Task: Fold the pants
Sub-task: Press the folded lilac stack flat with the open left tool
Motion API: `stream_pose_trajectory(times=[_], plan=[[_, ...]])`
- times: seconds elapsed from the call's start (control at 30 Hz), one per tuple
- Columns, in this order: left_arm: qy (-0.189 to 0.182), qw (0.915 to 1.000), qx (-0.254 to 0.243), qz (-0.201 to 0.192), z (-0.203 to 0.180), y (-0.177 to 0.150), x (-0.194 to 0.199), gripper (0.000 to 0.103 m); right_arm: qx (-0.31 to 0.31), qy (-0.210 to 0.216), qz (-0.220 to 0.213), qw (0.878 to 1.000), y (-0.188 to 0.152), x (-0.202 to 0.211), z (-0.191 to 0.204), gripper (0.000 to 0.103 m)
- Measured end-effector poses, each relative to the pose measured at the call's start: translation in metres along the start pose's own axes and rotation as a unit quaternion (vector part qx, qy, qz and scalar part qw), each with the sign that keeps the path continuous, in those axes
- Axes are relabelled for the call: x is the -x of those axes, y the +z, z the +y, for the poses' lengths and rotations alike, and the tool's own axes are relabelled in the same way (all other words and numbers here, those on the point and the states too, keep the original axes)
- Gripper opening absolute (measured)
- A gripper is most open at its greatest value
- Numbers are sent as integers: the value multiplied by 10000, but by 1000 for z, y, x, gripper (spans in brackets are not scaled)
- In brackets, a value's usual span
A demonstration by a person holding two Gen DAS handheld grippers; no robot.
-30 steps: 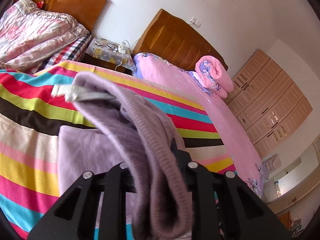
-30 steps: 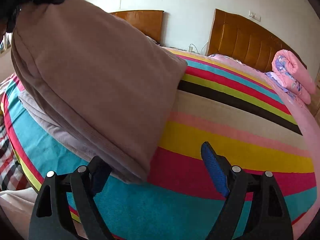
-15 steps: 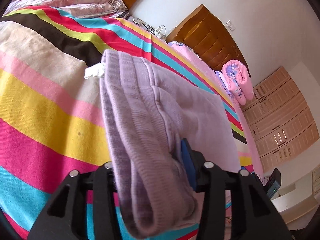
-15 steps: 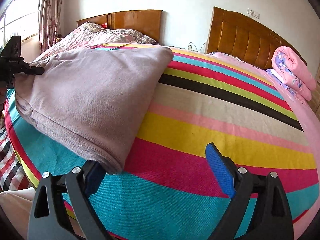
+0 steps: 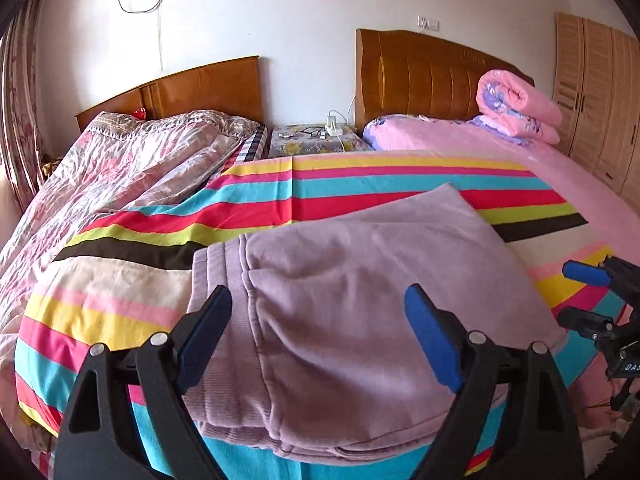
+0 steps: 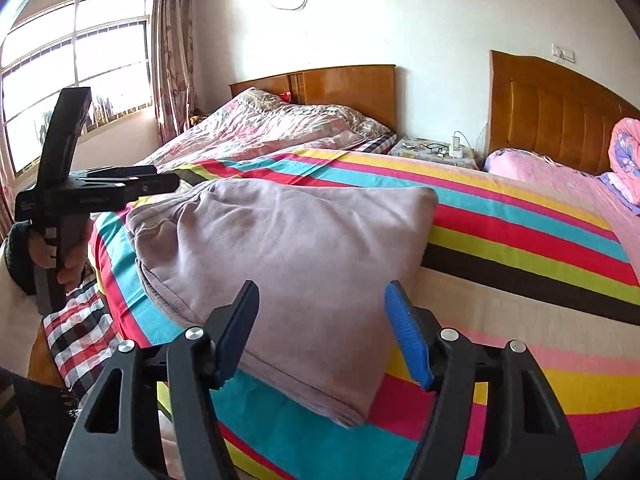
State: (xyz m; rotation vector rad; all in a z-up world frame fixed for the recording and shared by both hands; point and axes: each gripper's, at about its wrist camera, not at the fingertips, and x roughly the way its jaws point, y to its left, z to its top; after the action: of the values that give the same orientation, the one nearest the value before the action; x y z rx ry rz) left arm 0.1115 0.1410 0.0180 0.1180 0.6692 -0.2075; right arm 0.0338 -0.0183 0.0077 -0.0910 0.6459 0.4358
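One pair of soft mauve fleece pants [image 5: 360, 304] lies folded into a thick, rounded rectangle with a ribbed waistband, on the near end of a bed under a smooth striped sheet [image 5: 360, 192]. Two black claws with blue ribbed pads are in view: the left claw [image 5: 318, 334] is opening, pads clear of the fabric below, while the right claw [image 6: 322, 330] is closing, empty, above the pants' corner. Two glossy brown wooden headboards [image 5: 432, 76] stand behind.

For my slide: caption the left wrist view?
Left gripper jaws opening above folded lilac pants on striped bedspread.
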Motion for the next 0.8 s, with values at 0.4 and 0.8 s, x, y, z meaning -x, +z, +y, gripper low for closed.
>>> stream_pose_trajectory(times=[0.4, 0.8], plan=[[206, 9996, -40, 191, 14, -66, -31, 91, 867, -362, 526, 9942, -45, -28, 38, 67], [221, 9997, -52, -11, 13, -72, -29, 93, 451, 1060, 325, 9928, 37, -18, -18, 82]])
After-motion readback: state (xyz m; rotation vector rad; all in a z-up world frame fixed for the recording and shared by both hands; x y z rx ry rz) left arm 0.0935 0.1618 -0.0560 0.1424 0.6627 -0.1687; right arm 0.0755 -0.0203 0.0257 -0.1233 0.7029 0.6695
